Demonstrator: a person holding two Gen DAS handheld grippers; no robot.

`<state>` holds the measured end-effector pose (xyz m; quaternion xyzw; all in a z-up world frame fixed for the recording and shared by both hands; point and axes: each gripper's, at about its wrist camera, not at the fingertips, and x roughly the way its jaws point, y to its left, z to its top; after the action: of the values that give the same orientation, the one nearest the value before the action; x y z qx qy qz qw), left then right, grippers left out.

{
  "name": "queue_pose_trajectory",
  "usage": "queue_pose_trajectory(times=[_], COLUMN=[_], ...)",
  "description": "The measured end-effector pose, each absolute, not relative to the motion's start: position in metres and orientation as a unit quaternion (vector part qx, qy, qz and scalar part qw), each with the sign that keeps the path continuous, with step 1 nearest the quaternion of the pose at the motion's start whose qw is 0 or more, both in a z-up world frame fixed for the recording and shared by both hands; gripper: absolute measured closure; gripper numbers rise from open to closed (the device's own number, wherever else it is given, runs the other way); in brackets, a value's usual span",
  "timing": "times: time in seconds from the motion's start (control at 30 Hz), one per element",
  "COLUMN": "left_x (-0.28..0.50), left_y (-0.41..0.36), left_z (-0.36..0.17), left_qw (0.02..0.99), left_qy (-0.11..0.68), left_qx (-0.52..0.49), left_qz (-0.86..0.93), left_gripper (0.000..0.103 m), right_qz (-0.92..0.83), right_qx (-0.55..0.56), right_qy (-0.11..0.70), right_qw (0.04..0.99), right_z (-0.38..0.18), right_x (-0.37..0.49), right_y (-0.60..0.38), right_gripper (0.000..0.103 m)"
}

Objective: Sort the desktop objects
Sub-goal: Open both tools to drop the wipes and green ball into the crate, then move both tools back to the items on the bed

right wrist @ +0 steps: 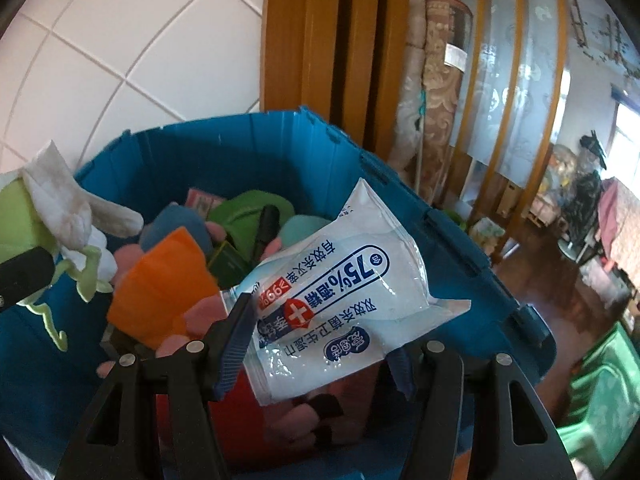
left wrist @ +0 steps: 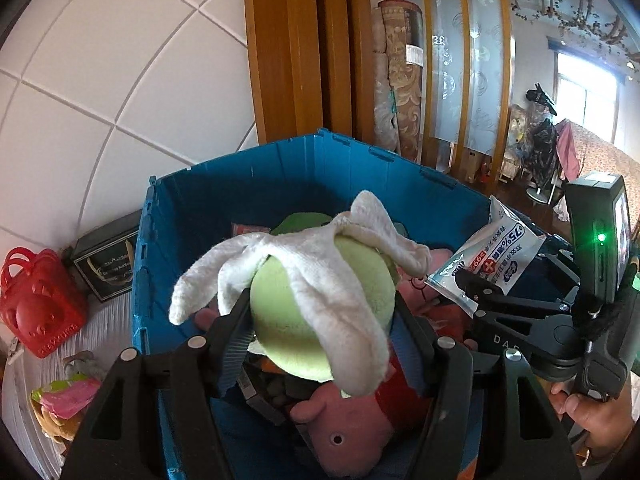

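- Green plush ball (left wrist: pixel 320 312) with white fabric petals sits clamped between the left gripper (left wrist: pixel 320 320) fingers, above the blue bin (left wrist: pixel 240 184).
- White wipes packet (right wrist: pixel 340 300) is pinched in the right gripper (right wrist: pixel 320 344), also over the bin, right of the ball.
- Pink plush toy (left wrist: pixel 352 428), an orange piece (right wrist: pixel 168 280) and other items lie inside.
- Red basket (left wrist: pixel 38 304) stands to the bin's left.

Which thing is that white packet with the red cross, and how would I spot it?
Look at the big blue crate against the tiled wall. Over its right-hand side the right tongs hold a flat wipes packet. It alone is glossy white plastic with blue print and a red cross; the neighbours below are soft toys.
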<state>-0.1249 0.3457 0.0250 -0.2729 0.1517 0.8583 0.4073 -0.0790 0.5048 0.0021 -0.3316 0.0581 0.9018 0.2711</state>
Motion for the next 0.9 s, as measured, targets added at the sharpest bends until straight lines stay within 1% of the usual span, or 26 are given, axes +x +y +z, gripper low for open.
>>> queue_pose_trajectory(times=[0.1,0.13,0.17,0.2,0.23,0.27,0.33,0.37,0.4,0.67,0.9], left_x=[-0.127,-0.128,-0.128,-0.128,-0.128,-0.128,-0.127,-0.127,-0.126,-0.119,-0.110], left_y=[0.348,0.348,0.348,0.347,0.346,0.345,0.343,0.343,0.342,0.327,0.294], left_z=[0.025,0.025,0.025,0.025,0.025,0.026,0.027,0.027,0.027,0.030,0.037], left_qw=[0.401,0.400,0.400,0.400,0.400,0.401,0.400,0.400,0.400,0.397,0.404], left_qy=[0.149,0.148,0.148,0.147,0.146,0.144,0.141,0.141,0.140,0.131,0.110], left_qx=[-0.278,-0.279,-0.279,-0.279,-0.278,-0.275,-0.270,-0.268,-0.267,-0.261,-0.248], left_qz=[0.860,0.860,0.860,0.861,0.861,0.862,0.864,0.865,0.866,0.870,0.873], left_gripper=[0.036,0.035,0.032,0.027,0.024,0.021,0.019,0.015,0.014,0.014,0.014], right_qz=[0.902,0.902,0.902,0.902,0.902,0.904,0.906,0.906,0.906,0.908,0.924], right_qx=[-0.335,-0.335,-0.335,-0.335,-0.334,-0.330,-0.324,-0.323,-0.323,-0.322,-0.291], right_qy=[0.054,0.053,0.053,0.052,0.051,0.050,0.048,0.047,0.046,0.045,0.034], right_qw=[0.269,0.268,0.267,0.267,0.268,0.267,0.267,0.268,0.268,0.263,0.245], right_z=[0.000,-0.001,-0.001,-0.001,-0.001,0.000,0.002,0.004,0.004,0.008,0.030], right_x=[-0.082,-0.082,-0.083,-0.083,-0.083,-0.083,-0.081,-0.081,-0.081,-0.071,-0.056], right_y=[0.506,0.507,0.507,0.505,0.505,0.505,0.504,0.504,0.504,0.495,0.462], right_gripper=[0.041,0.037,0.026,0.020,0.010,0.007,0.000,0.000,0.000,0.000,0.000])
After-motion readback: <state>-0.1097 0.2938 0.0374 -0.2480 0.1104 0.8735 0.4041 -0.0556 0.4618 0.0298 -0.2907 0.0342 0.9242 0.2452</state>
